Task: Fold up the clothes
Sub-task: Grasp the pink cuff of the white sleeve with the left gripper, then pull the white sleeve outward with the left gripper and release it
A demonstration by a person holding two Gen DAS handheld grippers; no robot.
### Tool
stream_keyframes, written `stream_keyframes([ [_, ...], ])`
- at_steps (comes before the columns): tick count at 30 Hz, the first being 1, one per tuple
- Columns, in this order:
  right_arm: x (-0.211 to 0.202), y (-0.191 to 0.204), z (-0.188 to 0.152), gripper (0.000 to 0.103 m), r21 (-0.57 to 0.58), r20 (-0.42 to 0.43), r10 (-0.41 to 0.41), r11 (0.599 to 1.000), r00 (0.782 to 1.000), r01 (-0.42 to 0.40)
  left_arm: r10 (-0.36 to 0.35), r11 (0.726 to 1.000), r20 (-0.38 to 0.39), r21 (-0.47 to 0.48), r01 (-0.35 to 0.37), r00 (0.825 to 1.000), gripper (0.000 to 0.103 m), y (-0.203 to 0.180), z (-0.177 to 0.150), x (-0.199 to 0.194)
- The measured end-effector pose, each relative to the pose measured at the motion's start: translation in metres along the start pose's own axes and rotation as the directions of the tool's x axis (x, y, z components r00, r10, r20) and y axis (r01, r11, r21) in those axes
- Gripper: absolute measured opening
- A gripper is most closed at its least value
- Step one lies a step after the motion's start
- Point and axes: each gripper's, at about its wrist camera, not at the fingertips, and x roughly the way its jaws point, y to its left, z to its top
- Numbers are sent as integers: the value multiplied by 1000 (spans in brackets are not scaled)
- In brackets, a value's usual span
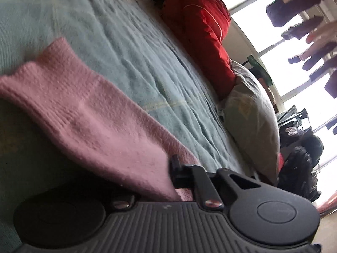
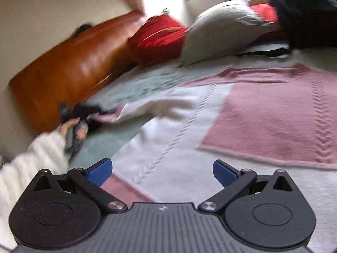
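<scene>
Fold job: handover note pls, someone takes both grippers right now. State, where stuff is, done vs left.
Left gripper: shut on the pink sleeve, held out over the green bedspread.
Right gripper: open, empty, hovering over the pink-and-white sweater.
Sweater lies spread flat on the bed; red pillow and grey pillow sit at the headboard end.
Done: sweater laid out, one sleeve gripped.
Left: probably fold that sleeve across the body, then the other sleeve, then fold the body.
</scene>
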Motion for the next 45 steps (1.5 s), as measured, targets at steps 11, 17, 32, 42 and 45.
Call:
stream_keyframes([
  [11, 14, 6, -6, 103, -14, -37, 46, 999, 998, -47, 10, 967, 73, 253, -28, 997, 7, -58, 32, -4],
  [17, 21, 4, -8, 103, -12, -50, 45, 999, 998, -46, -34, 942, 120, 334, -9, 992, 7, -82, 52, -12],
  [32, 26, 16, -6, 103, -23, -88, 13, 1000, 996, -15, 147, 933, 147, 307, -186, 978, 7, -48, 80, -7],
  [42, 24, 15, -6, 103, -13, -80, 11, 1000, 997, -12, 307, 892, 242, 263, -367, 920, 8, -33, 105, -48],
  [45, 21, 17, -6, 103, -15, -77, 20, 1000, 997, -21, 321, 883, 272, 260, -391, 907, 8, -37, 110, -62],
])
